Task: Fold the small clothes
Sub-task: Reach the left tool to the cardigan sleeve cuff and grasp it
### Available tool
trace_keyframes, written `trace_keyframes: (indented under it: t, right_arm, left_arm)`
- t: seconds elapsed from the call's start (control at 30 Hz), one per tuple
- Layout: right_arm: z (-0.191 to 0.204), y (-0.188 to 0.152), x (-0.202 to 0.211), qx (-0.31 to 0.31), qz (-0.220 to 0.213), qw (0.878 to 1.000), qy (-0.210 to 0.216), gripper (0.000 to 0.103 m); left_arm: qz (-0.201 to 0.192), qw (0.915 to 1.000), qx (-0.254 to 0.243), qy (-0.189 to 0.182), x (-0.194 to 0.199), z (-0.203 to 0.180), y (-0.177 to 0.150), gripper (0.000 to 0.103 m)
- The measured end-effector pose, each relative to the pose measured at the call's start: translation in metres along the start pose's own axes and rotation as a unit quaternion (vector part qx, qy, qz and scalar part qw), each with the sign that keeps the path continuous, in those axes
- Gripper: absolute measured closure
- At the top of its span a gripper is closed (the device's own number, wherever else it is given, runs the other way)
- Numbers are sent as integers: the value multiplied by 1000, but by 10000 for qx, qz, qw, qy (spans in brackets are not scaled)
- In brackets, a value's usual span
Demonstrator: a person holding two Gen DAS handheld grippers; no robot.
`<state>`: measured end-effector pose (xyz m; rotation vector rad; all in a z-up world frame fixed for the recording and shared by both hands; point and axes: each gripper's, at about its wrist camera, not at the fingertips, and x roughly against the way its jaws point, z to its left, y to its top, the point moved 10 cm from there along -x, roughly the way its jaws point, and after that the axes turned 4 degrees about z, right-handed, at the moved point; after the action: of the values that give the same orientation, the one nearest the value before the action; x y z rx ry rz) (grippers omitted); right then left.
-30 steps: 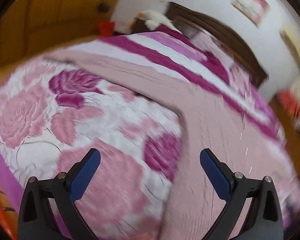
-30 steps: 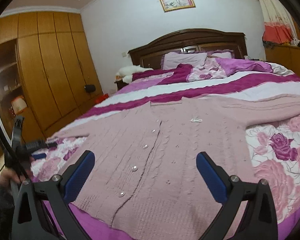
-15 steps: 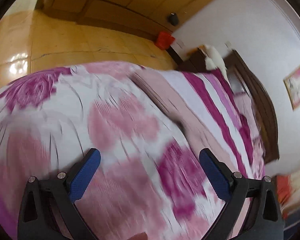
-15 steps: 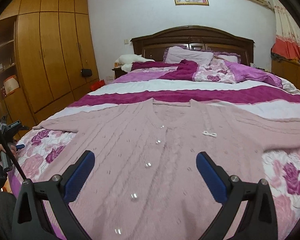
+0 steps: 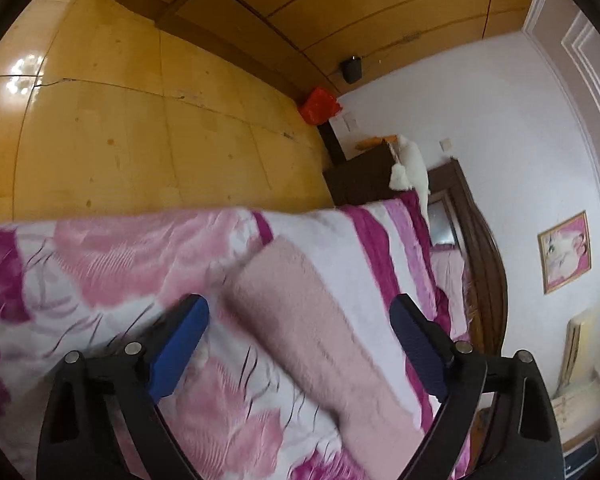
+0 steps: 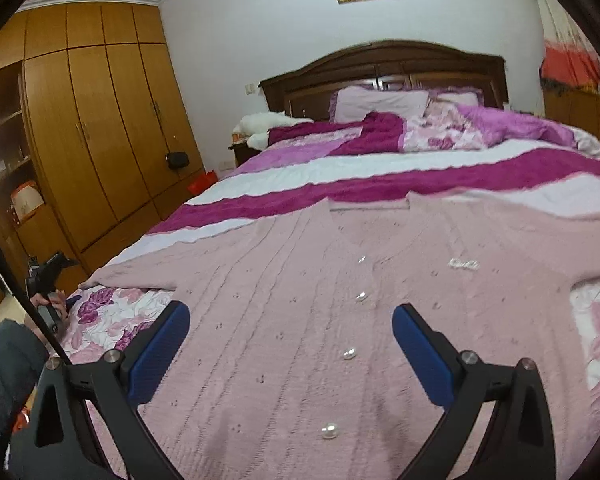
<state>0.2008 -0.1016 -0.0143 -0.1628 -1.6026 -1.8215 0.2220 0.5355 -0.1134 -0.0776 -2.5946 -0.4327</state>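
A pale pink knitted cardigan (image 6: 300, 320) with pearl buttons lies flat and face up on the bed, its sleeves spread to both sides. My right gripper (image 6: 290, 344) is open and empty, hovering just above the cardigan's lower front. My left gripper (image 5: 298, 344) is open and empty above the end of the cardigan's left sleeve (image 5: 300, 320), which runs between the two blue pads. The left gripper also shows in the right wrist view (image 6: 46, 276), at the bed's left edge.
The bed has a floral and magenta-striped cover (image 6: 380, 184), with pillows and a dark wooden headboard (image 6: 384, 68) at the far end. A wooden wardrobe (image 6: 100, 120) lines the left wall. A yellow floor (image 5: 120, 140) lies beside the bed, with a red bag (image 5: 318, 106) near the nightstand.
My left gripper has swung toward the bed's left edge and now sits over the sleeve end. My right gripper has moved lower and closer over the cardigan's front.
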Motion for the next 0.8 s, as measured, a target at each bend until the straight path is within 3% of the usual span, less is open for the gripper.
trace_keyframes:
  t: [0.07, 0.13, 0.27, 0.33, 0.5, 0.57, 0.6, 0.63, 0.7, 0.8]
  right_arm:
    - [-4, 2, 3, 8, -41, 10000, -82, 0]
    - [-9, 1, 3, 33, -20, 9999, -148, 0]
    - [-18, -1, 4, -87, 19, 9998, -199, 0]
    - [-20, -3, 5, -183, 5, 9997, -177, 0]
    - [-22, -14, -2, -246, 153, 9994, -190, 0]
    - [-20, -16, -4, -208, 202, 9994, -210, 0]
    - [-18, -15, -3, -161, 192, 9994, -234, 0]
    - [-17, -15, -3, -108, 184, 9995, -249, 0]
    - [-14, -11, -1, 25, 180, 9994, -309, 0]
    - [-9, -7, 0, 190, 256, 9989, -349, 0]
  left_arm:
    - [-50, 10000, -43, -16, -8, -5, 11, 34]
    - [18, 9999, -70, 103, -16, -5, 20, 44]
    - [59, 9995, 278, -159, -10, 3, 12, 45]
    - [90, 9993, 195, -308, -4, 1, 2, 46]
    - [106, 9998, 115, -116, -11, 1, 7, 48]
    - [7, 9998, 183, -33, -14, 1, 12, 56]
    - [-43, 9998, 200, 34, -15, 3, 13, 70]
    - [-109, 9995, 203, 229, -14, 7, 14, 101]
    - [-182, 9979, 335, 528, -12, 16, 15, 103]
    - [-529, 9965, 493, 420, -2, 16, 18, 103]
